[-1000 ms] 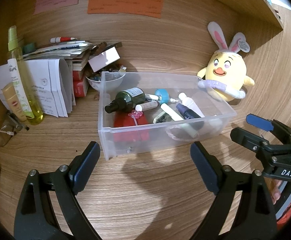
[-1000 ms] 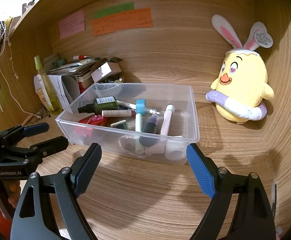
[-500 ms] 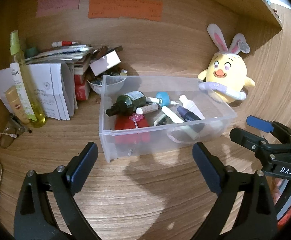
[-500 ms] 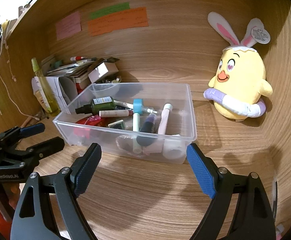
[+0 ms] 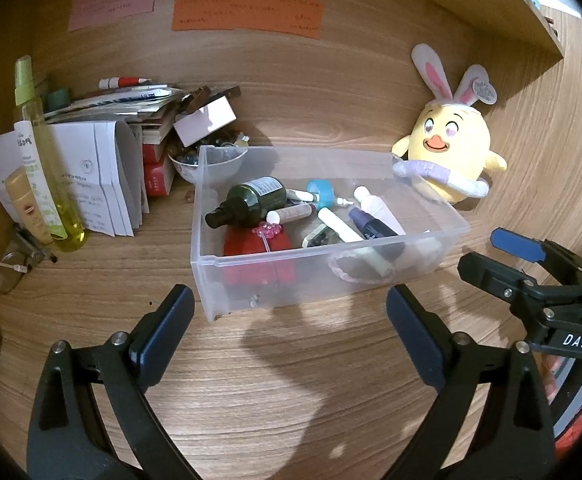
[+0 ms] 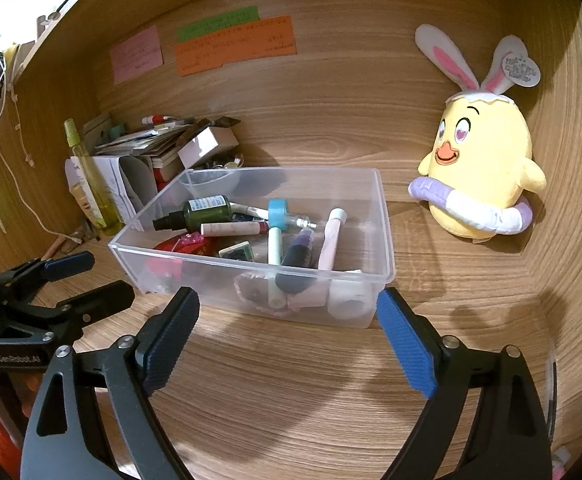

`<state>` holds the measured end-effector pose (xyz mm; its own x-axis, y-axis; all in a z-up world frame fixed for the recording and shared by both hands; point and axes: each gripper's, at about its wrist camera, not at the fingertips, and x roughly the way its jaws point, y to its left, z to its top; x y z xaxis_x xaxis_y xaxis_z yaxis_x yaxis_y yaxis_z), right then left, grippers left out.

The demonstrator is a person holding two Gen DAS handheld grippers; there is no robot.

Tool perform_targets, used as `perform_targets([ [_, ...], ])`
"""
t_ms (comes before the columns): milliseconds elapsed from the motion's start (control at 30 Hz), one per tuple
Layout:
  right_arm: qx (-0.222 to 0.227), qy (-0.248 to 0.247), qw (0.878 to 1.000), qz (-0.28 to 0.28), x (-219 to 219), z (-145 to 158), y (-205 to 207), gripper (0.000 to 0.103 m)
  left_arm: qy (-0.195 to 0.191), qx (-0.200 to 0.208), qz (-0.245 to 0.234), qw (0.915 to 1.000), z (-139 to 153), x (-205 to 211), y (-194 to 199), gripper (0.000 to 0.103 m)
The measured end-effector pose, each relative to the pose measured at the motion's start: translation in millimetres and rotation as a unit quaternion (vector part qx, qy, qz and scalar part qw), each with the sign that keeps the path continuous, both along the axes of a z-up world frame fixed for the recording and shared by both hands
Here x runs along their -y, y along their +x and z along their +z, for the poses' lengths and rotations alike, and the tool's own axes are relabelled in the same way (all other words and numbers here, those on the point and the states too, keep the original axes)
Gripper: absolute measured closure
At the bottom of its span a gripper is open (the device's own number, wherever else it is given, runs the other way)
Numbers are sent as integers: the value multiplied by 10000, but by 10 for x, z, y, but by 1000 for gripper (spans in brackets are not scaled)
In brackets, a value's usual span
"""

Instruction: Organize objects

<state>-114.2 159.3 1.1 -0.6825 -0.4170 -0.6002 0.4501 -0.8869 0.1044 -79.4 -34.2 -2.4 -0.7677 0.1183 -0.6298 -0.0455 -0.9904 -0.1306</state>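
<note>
- While both tools hover short of it, the clear plastic bin (image 5: 331, 276) sits on the wooden tabletop (image 5: 291, 380) with a jumble of small toiletries already inside: a dark green bottle (image 5: 251, 202), a blue-capped pump (image 5: 319, 191), several slim tubes (image 6: 330, 238), a red pouch (image 5: 257, 240).
- By my reading, most of the gathering is done; the bin's contents lie crossed over one another, not lined up, so sorting inside may remain.
- Left tool (image 5: 289, 332): jaws spread wide, nothing between them, pointing at the bin's near wall but apart from it.
- Right tool (image 6: 289, 334): jaws likewise wide and empty; they have just been opening a little further, with nothing between the pads.
- Outside the bin, loose things stand at the back left: a tall yellow spray bottle (image 5: 47, 168), a squat tube (image 5: 23, 204) leaning by it, folded papers (image 5: 103, 176), a small bowl (image 5: 195, 166) of oddments just behind the bin's far corner.
- The yellow chick plush (image 6: 481, 172) sits against the wall, right of the bin, near but not touching.
- Whether these are meant to go into the bin I cannot tell; if so, the spray bottle and tube look like the likeliest items left.
</note>
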Motion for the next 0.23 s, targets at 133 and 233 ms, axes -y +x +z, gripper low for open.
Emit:
perform_targets([
  [133,21,-2,10000,7,5,-12,-5,13,44,-21,-16,10000,2,17,-5,5],
  [233,47,-1,10000,3,0,-25,-19,13,79,-7,-8,10000,2,38,-6,4],
])
